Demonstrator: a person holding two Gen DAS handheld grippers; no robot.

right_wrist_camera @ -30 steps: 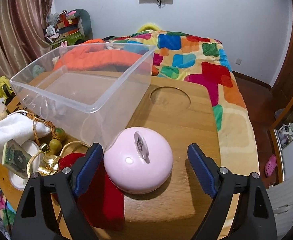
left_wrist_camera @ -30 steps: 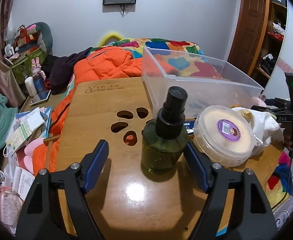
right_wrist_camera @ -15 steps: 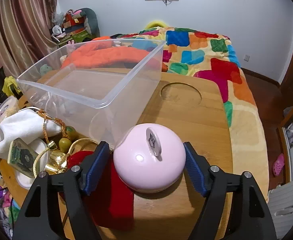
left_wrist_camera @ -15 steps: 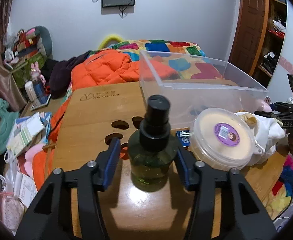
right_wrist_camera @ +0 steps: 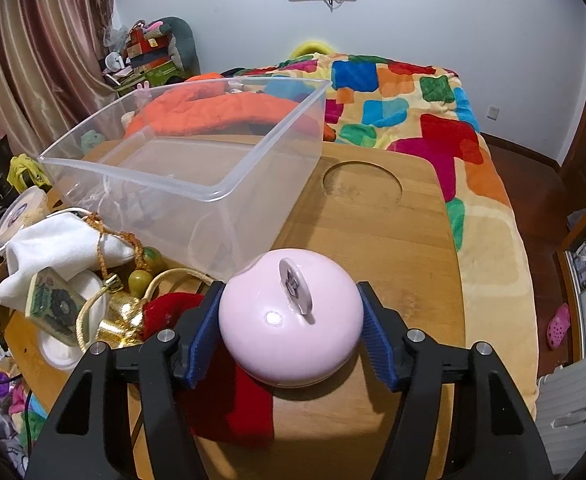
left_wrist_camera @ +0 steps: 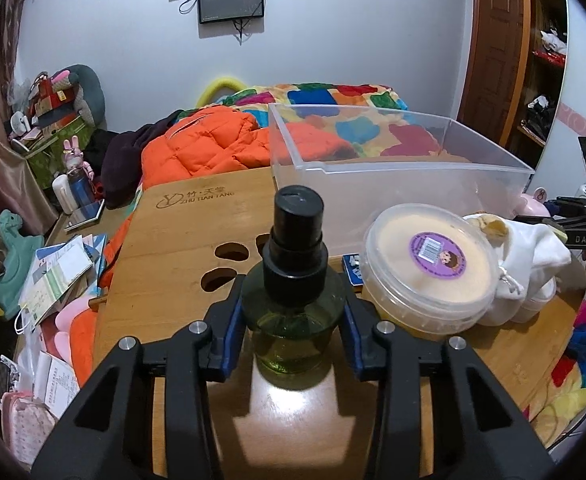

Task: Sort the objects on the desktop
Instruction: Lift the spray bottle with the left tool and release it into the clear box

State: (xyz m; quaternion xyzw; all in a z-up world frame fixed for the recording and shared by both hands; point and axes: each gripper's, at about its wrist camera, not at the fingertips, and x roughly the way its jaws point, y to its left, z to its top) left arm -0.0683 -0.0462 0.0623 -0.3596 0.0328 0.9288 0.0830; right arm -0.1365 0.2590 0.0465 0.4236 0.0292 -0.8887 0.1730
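Overhead room light, fairly dim and cool. A bright glare patch sits on the wooden table (left_wrist_camera: pixel 289 412), with soft shadows beneath. Both fisheye views bend strongly and darken at the corners; focus stays sharp.

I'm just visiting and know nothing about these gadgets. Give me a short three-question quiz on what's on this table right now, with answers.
1. True or false: the clear plastic bin already holds sorted items.
2. Which thing sits between the fingers of the left gripper? A) round lidded tub B) green spray bottle C) white cloth pouch
3. Fill in: the right gripper has its pads against a ____ dome-shaped object.

Key: 1 false, it looks empty. 2 B, the pads press its sides. 3 pink.
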